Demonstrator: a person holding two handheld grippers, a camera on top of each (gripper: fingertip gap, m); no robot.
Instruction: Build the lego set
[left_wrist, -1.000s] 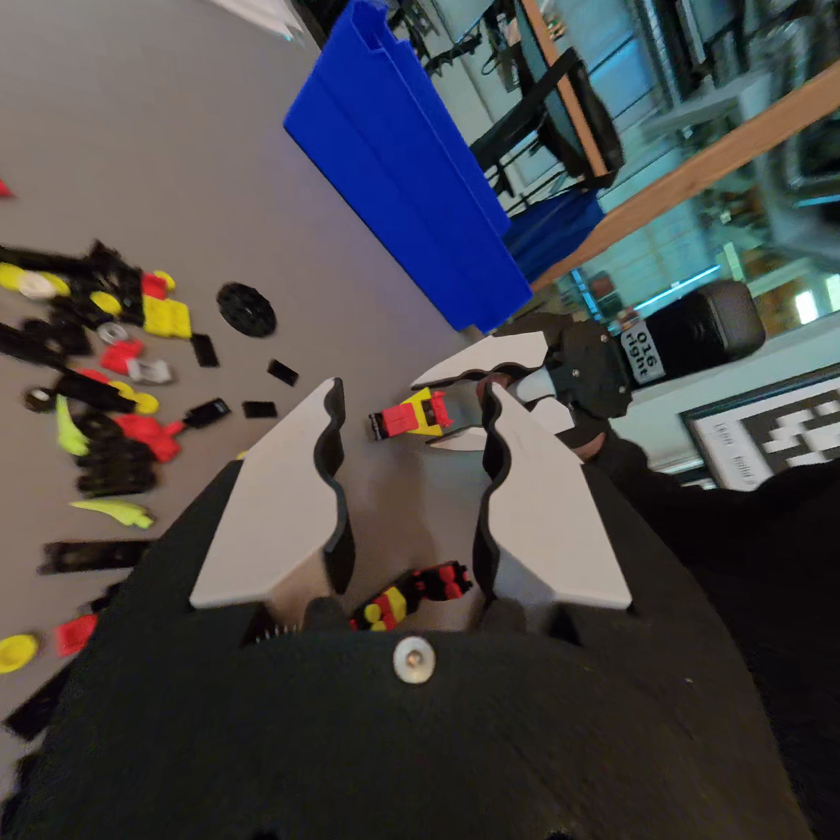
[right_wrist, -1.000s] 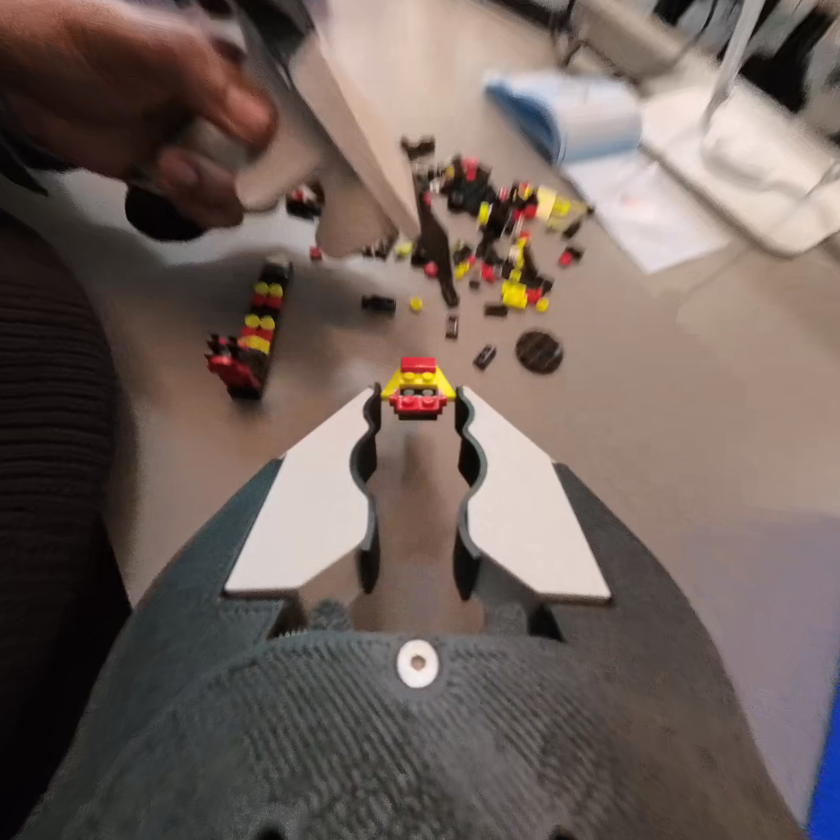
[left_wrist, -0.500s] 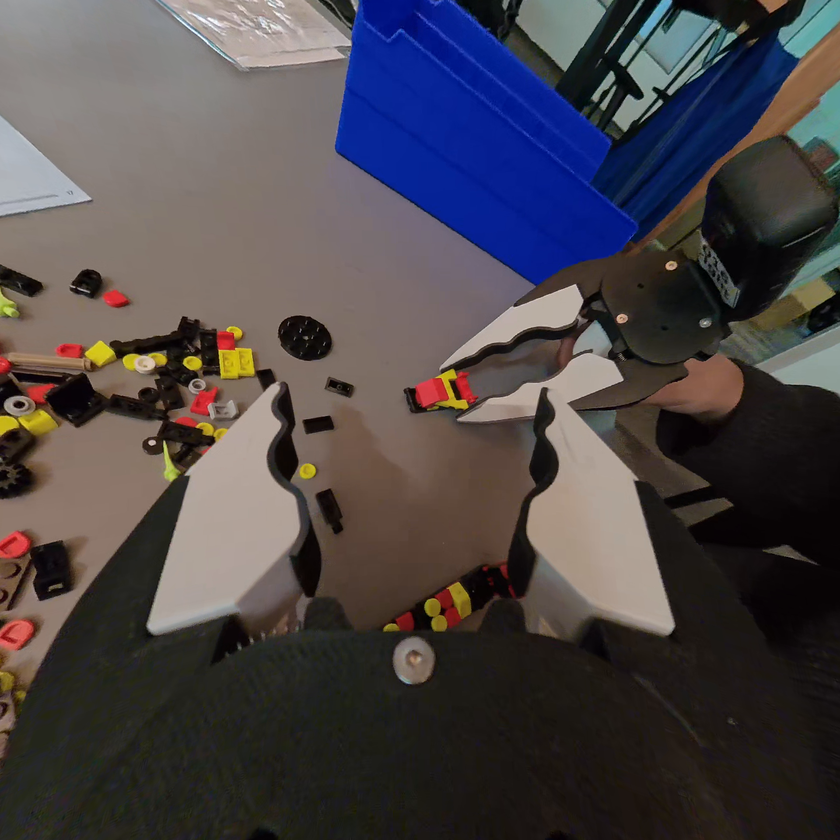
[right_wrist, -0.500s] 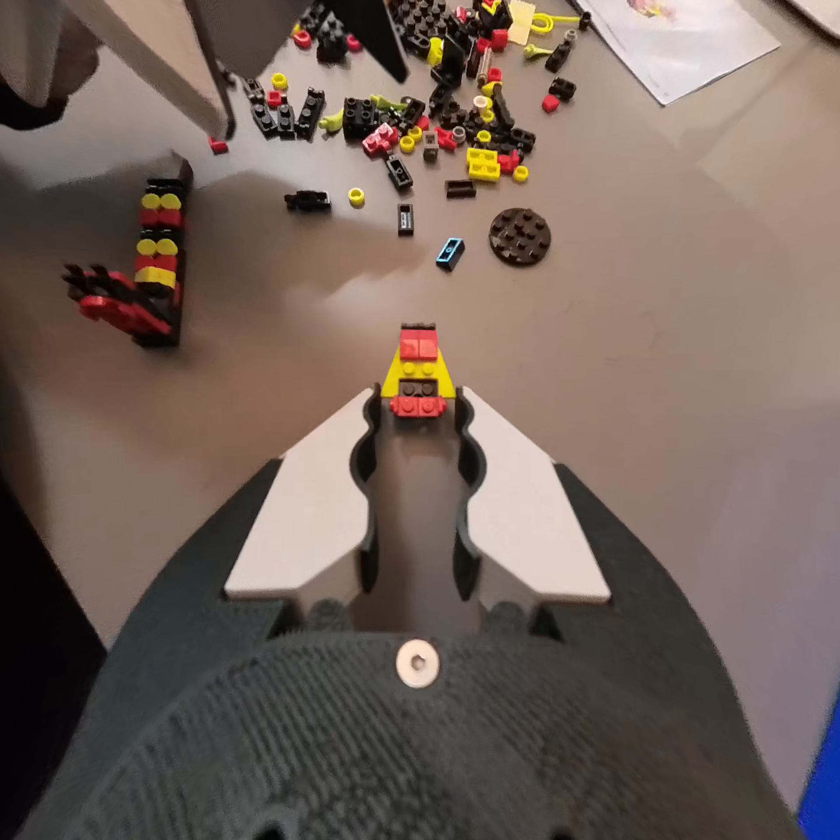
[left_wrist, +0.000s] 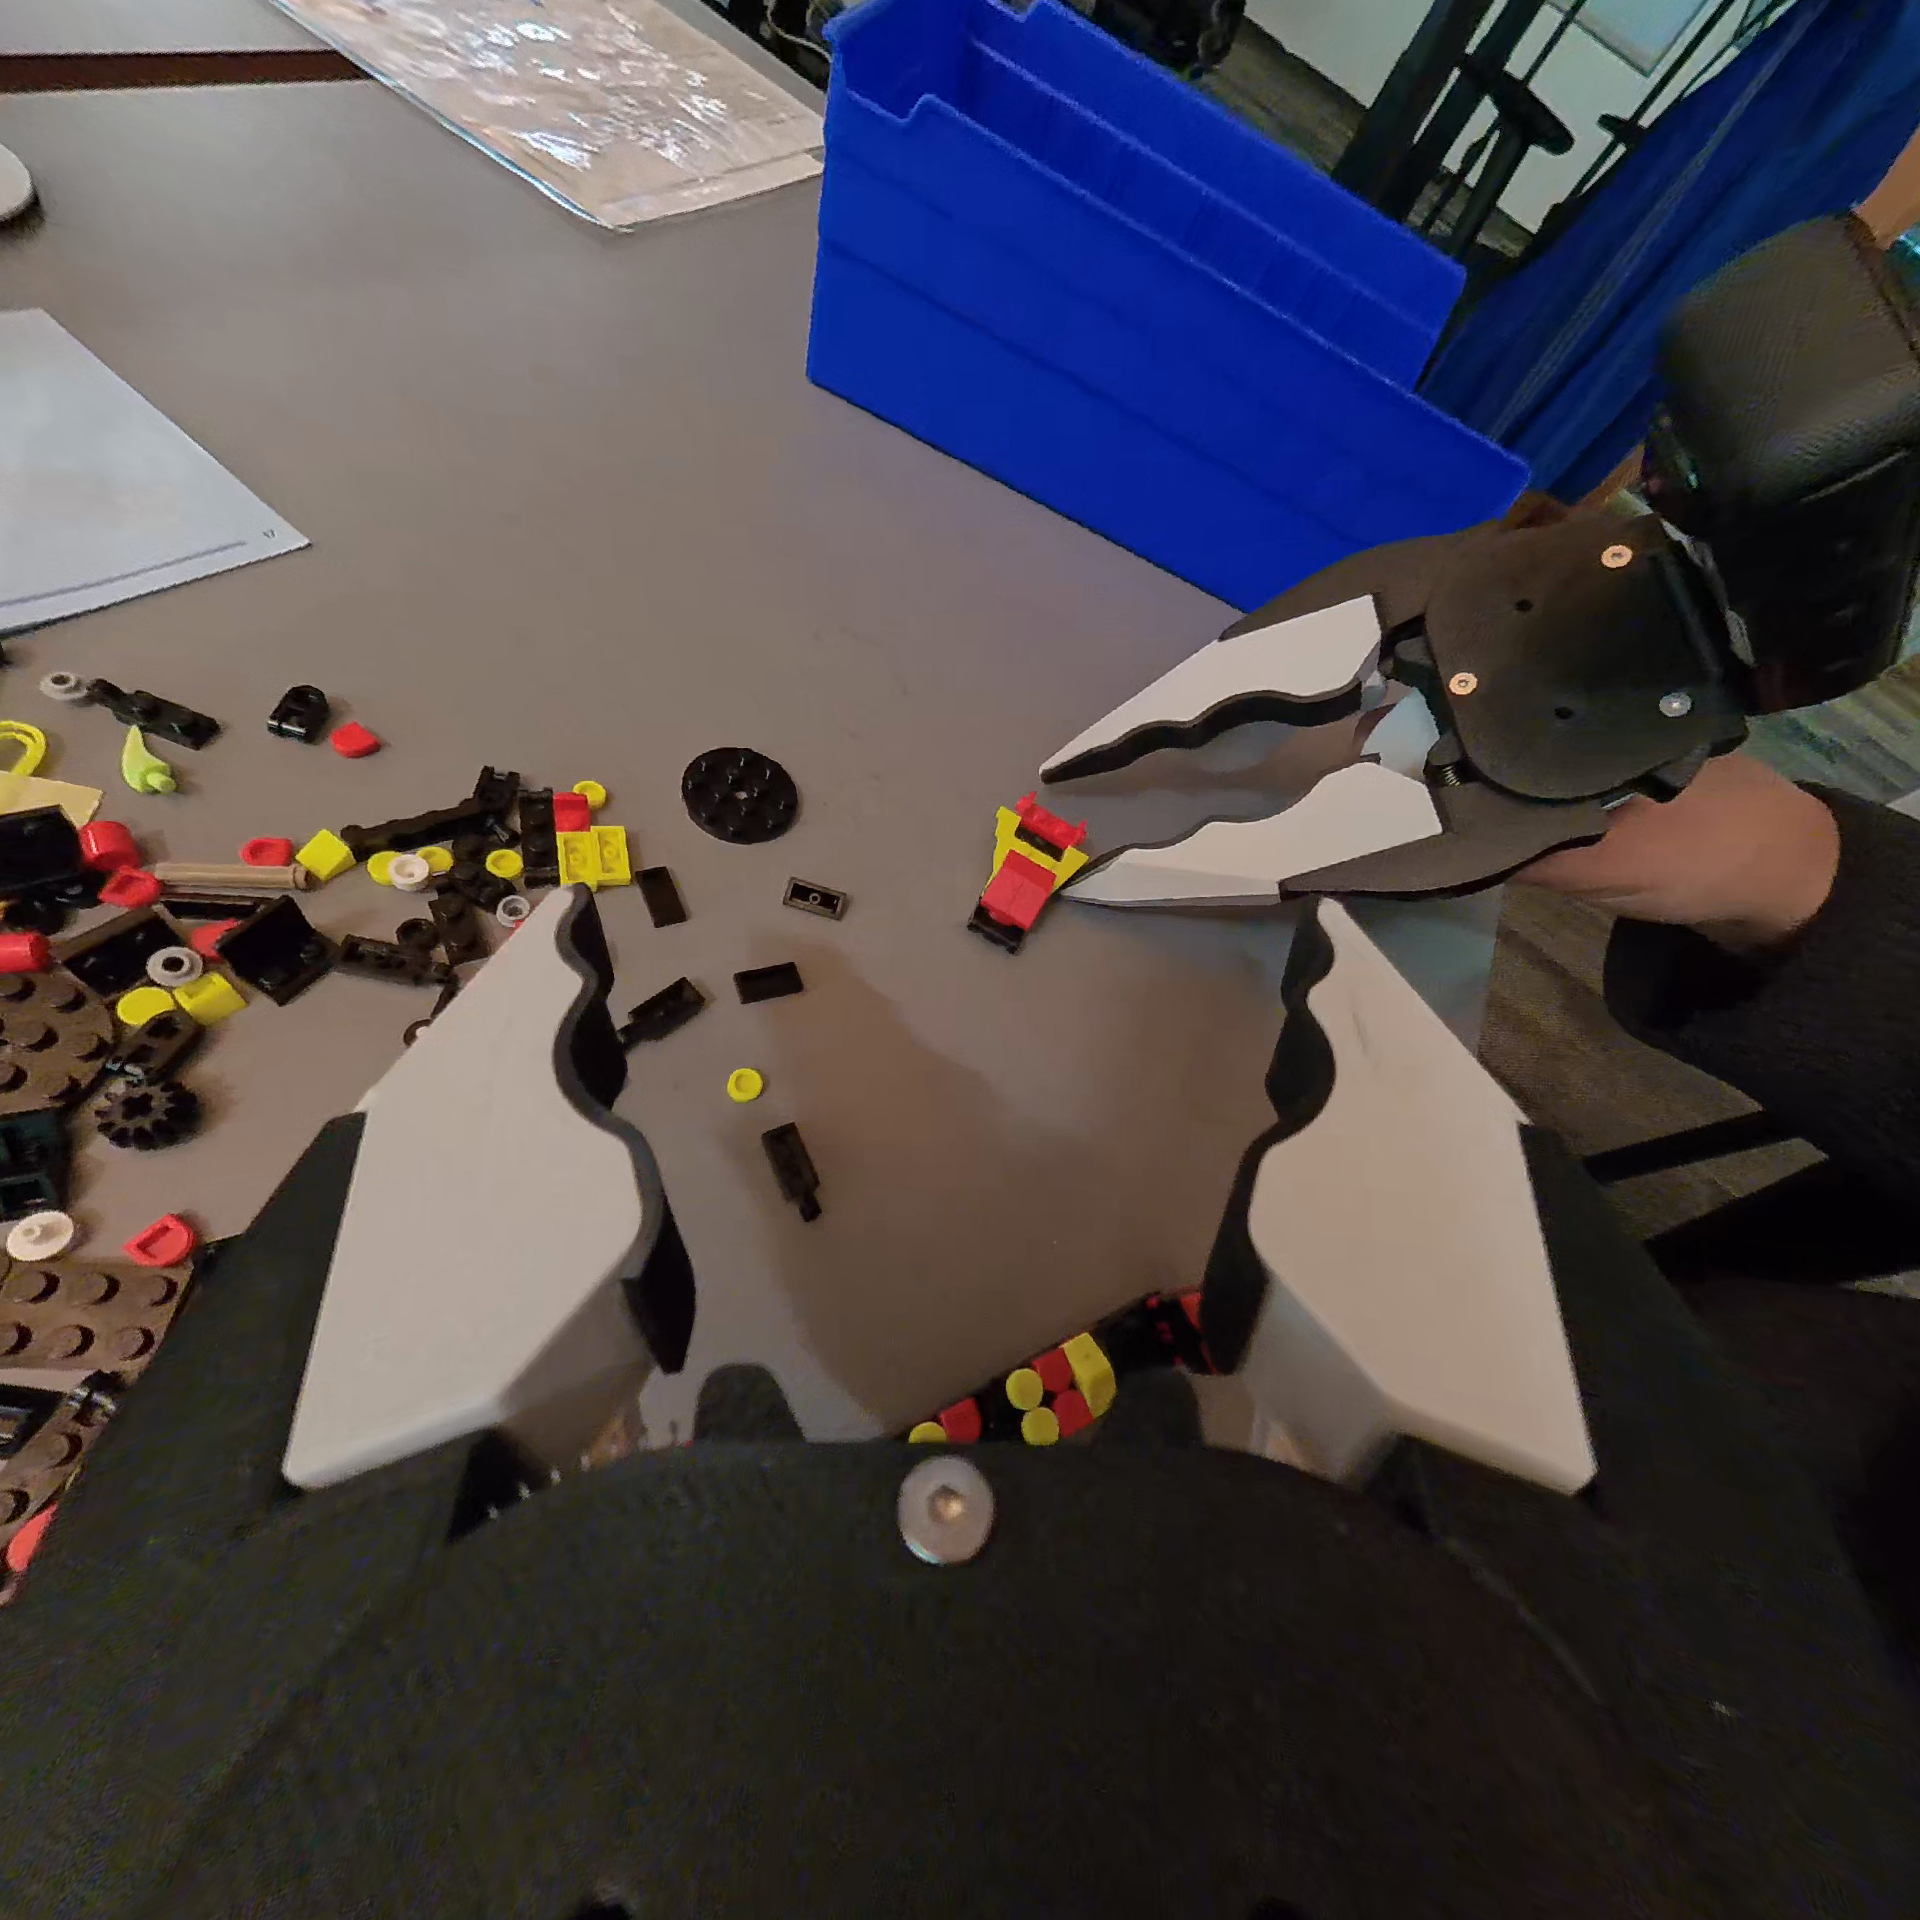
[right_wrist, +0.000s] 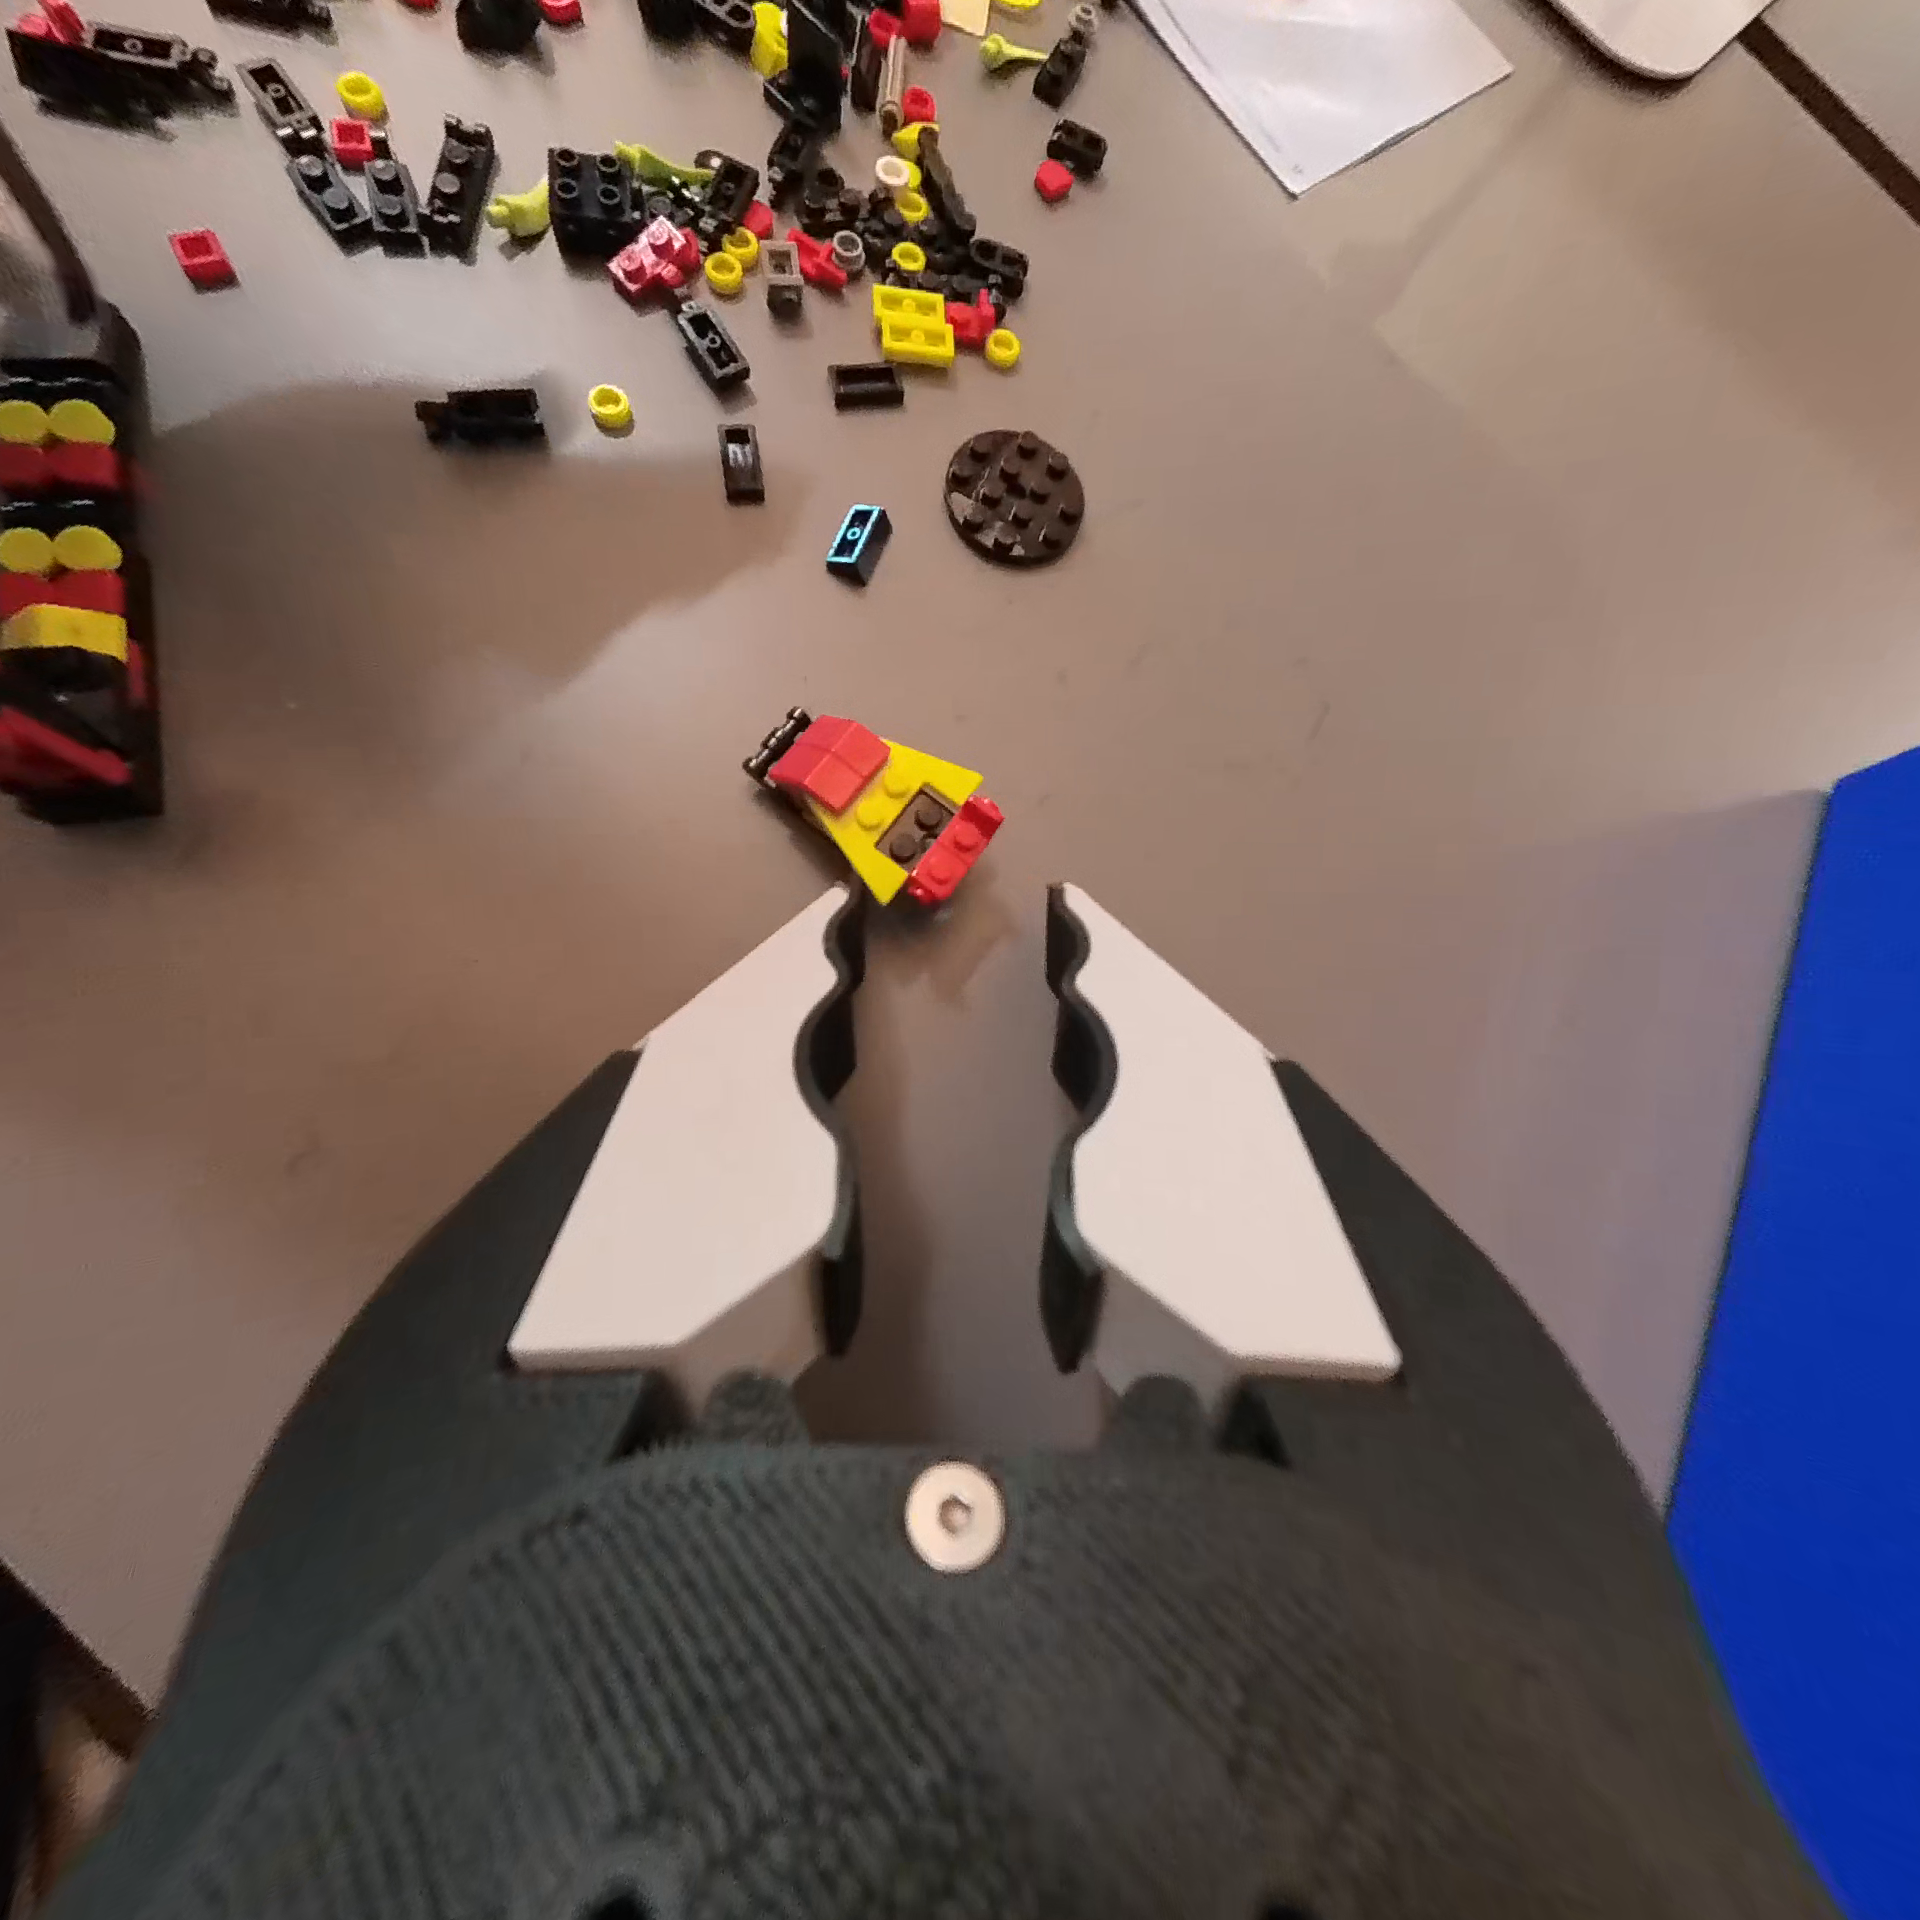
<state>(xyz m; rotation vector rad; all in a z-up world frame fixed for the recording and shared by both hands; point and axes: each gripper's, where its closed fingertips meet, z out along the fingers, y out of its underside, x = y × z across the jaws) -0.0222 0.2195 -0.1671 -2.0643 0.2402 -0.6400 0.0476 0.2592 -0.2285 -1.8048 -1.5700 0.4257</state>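
Grey table (left_wrist: 644, 436) — blue curtain (left_wrist: 1662, 260) behind

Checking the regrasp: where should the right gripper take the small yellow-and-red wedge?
Across the wide red-capped end, jaws on its two short sides. The wedge lies flat and skewed, that end nearest the open right gripper, so turn to square up, probably.

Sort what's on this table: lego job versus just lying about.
Job:
- wedge sub-build, on the table, just ahead of the open right hand-held gripper
- long striped sub-build
- loose brick pile
- round black plate
- instruction sheet

Lying about:
- blue bin
- clear plastic bag
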